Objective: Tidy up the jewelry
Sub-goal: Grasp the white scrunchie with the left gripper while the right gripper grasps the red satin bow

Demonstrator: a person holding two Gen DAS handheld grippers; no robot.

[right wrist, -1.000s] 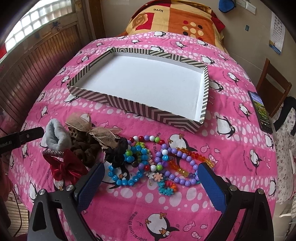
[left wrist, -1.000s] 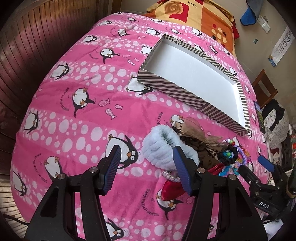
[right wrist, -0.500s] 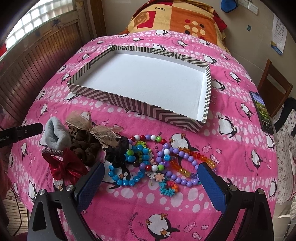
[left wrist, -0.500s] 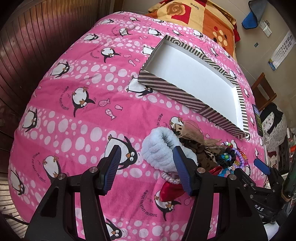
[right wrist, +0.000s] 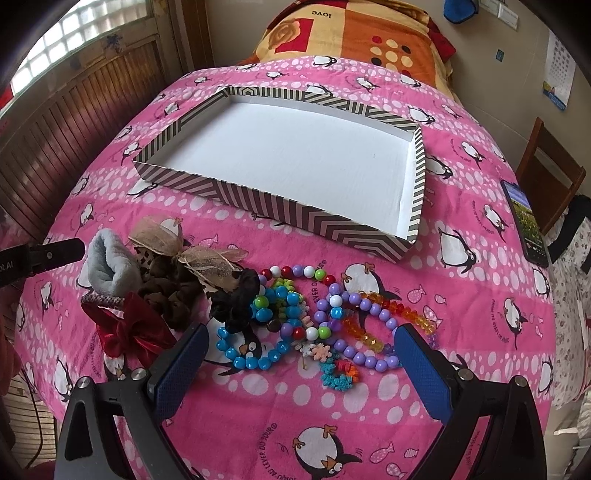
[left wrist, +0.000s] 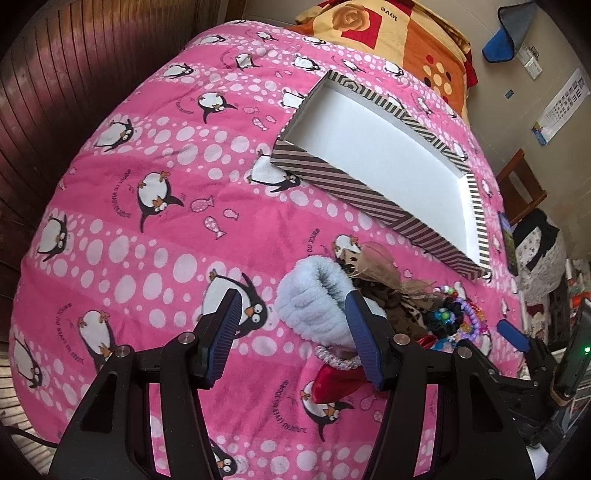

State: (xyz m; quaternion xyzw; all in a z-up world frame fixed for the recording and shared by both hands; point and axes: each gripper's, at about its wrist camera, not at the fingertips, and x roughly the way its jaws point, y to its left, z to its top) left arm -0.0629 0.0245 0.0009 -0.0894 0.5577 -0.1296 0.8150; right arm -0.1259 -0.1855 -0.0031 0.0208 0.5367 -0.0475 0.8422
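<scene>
An empty striped box (right wrist: 280, 218) with a white floor lies on the pink penguin blanket; it also shows in the left wrist view (left wrist: 332, 184). In front of it lies a pile: a pale blue fluffy scrunchie (left wrist: 310, 299) (right wrist: 109, 269), a brown scrunchie (right wrist: 170, 295), a beige bow (right wrist: 177, 243), a red bow (right wrist: 133, 328), a black scrunchie (right wrist: 236, 302) and several bead bracelets (right wrist: 306, 317). My left gripper (left wrist: 295, 336) is open, just short of the blue scrunchie. My right gripper (right wrist: 299, 358) is wide open, just short of the bracelets.
A phone (right wrist: 524, 221) lies at the blanket's right edge. A wooden chair (right wrist: 546, 173) stands beyond it. An orange pillow (right wrist: 354, 33) lies at the bed's far end. A wooden wall (left wrist: 55, 92) runs along the left.
The left gripper has tilted and drawn slightly nearer the blue scrunchie. The right gripper has barely moved. Nothing has been picked up.
</scene>
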